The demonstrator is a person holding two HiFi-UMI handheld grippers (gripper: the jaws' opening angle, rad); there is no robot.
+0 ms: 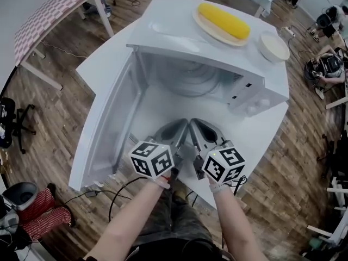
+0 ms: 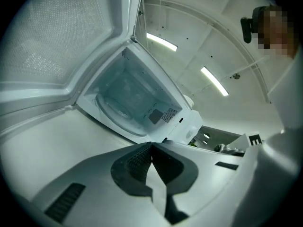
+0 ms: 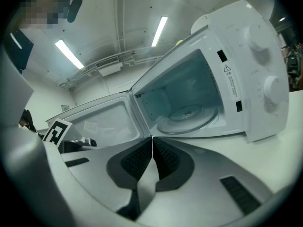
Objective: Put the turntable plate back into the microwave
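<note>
The white microwave stands on a white table with its door swung open to the left. The glass turntable plate lies flat on the floor of the cavity and also shows in the left gripper view. My left gripper and right gripper hover side by side just in front of the opening, outside it. Both point into the cavity. In the left gripper view the left gripper has its jaws pressed together on nothing. The right gripper is likewise shut and empty.
On top of the microwave rest a plate with a yellow corn cob and a white bowl. The control knobs are on the microwave's right side. A patterned table stands at the far left, with cables on the wooden floor.
</note>
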